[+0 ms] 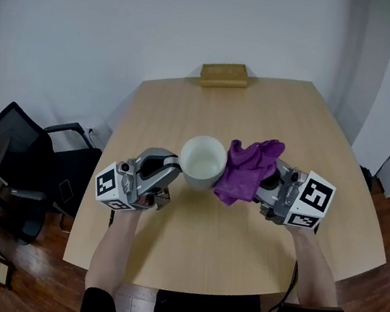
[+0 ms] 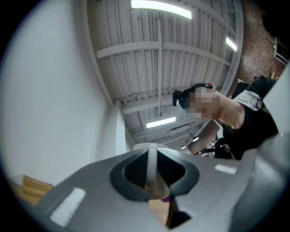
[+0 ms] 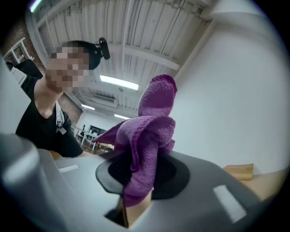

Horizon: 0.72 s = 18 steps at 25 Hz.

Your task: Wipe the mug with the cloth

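One white mug (image 1: 203,160) sits over the middle of the counter (image 1: 239,247), its open mouth facing my head view. One purple cloth (image 1: 248,169) is bunched against the mug's right side, touching it. I have two grippers in play. The left gripper (image 1: 172,164) comes in from the mug's left. In the left gripper view its jaws are closed part-way, pinching a thin white upright part of the mug; whether that is the handle or the wall I cannot tell. The right gripper (image 1: 272,184) has its jaws pinching the cloth, which spills up and over them in folds in the right gripper view. At the counter's far edge lies one wooden block (image 1: 224,75). One black chair (image 1: 32,162) stands off the counter's left side.
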Each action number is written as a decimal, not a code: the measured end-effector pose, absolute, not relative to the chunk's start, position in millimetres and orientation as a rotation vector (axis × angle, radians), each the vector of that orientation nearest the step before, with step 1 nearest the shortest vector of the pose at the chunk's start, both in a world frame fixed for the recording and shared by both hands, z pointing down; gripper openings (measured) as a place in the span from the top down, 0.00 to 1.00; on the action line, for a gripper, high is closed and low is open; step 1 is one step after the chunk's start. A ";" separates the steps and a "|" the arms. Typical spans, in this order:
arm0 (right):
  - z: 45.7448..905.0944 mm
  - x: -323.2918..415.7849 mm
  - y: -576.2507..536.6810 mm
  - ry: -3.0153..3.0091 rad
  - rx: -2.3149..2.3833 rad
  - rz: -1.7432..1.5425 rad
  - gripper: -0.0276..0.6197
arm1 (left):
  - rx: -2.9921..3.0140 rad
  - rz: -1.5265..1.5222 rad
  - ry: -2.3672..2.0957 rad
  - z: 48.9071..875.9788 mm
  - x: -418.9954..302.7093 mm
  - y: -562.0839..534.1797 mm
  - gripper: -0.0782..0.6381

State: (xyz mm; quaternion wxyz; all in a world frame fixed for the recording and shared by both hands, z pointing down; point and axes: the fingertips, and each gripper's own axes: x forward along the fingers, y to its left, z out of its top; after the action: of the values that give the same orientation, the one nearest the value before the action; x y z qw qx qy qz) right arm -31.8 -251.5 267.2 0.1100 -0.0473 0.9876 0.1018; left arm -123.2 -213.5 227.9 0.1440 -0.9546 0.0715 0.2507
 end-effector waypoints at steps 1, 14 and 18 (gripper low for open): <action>282.2 -38.7 -254.9 2.973 -0.143 0.319 0.85 | -2.746 0.733 0.205 226.7 -126.5 -213.4 0.79; 213.5 18.9 -237.3 2.595 0.004 0.245 0.85 | -2.768 0.663 0.077 242.5 -120.7 -203.6 0.79; 226.9 -5.1 -229.5 2.660 0.096 0.214 0.85 | -2.782 0.685 0.005 238.1 -114.3 -194.6 0.79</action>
State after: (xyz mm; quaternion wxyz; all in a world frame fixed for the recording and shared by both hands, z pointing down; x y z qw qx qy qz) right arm -5.1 -229.5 226.9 0.2333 0.0348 0.9686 0.0781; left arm -114.3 -194.6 238.1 0.1380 -0.9617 0.0016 0.2368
